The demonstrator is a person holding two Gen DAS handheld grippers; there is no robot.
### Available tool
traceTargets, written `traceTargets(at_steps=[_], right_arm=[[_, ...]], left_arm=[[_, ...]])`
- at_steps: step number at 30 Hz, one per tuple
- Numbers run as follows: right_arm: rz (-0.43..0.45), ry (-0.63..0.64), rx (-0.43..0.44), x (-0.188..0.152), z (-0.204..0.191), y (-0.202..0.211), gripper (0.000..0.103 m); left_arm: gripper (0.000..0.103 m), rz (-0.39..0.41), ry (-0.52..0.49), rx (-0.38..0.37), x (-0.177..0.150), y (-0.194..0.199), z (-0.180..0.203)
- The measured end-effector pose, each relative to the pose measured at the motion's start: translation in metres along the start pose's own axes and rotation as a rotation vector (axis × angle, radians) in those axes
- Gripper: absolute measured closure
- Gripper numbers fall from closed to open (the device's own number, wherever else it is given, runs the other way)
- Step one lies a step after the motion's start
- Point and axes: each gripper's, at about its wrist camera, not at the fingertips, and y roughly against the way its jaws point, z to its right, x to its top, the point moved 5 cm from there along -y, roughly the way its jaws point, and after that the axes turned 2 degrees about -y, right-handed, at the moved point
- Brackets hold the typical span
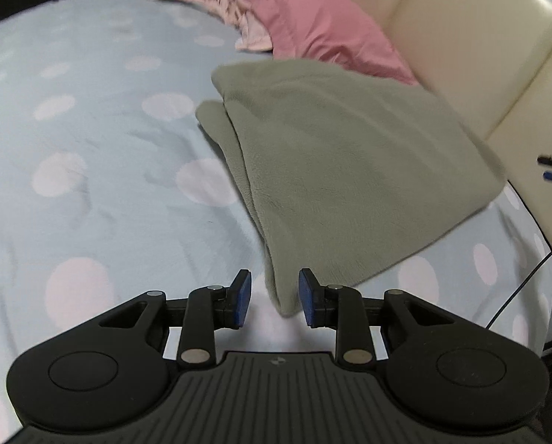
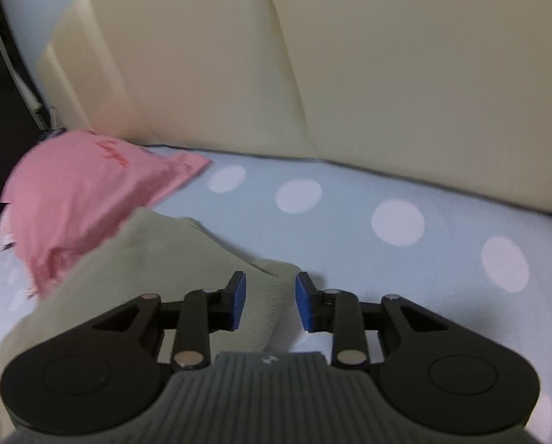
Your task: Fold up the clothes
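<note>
Bed (image 1: 90, 148), dotted blue sheet: olive fleece garment (image 1: 331, 155) lying folded at 1 o'clock, soft, light, limp, best pinched at a layered corner; left gripper (image 1: 274, 298) and right gripper (image 2: 270, 301), jaws wide, empty.

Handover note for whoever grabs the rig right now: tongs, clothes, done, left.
Left tongs: open, empty, with the near corner of the grey-green fleece between the pads, not gripped.
Right tongs: open, empty, over another corner of the same fleece.
Fleece lies on the dotted blue sheet, folded over at least once with layered edges showing on its left side; it looks roughly flat.
Pink garment lies crumpled beyond it, by the cream headboard, apparently unfolded.
Done: fleece at least partly folded.
Left: probably finish or tidy the fleece, then fold the pink garment.
</note>
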Motion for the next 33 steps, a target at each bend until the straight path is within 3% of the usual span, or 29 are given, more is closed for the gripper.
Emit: traceTargets(at_steps=[8, 16, 22, 27, 33], right_arm=[[0.043, 0.124, 0.162, 0.013, -0.046, 0.117, 0.055], [0.075, 0.215, 0.31, 0.003, -0.074, 0.272, 0.048], [0.075, 0.328, 0.385, -0.01, -0.099, 0.395, 0.042], [0.039, 0.456, 0.395, -0.037, -0.12, 0.474, 0.033], [-0.087, 0.545, 0.429, -0.103, -0.115, 0.515, 0.033]], left_arm=[[0.078, 0.095, -0.1, 0.066, -0.013, 0.087, 0.014], [0.073, 0.202, -0.128, 0.006, -0.02, 0.18, 0.04], [0.06, 0.283, -0.149, -0.076, -0.036, 0.25, 0.061], [0.055, 0.294, -0.189, -0.114, -0.059, 0.287, 0.078], [0.052, 0.297, -0.221, -0.145, -0.087, 0.305, 0.089]])
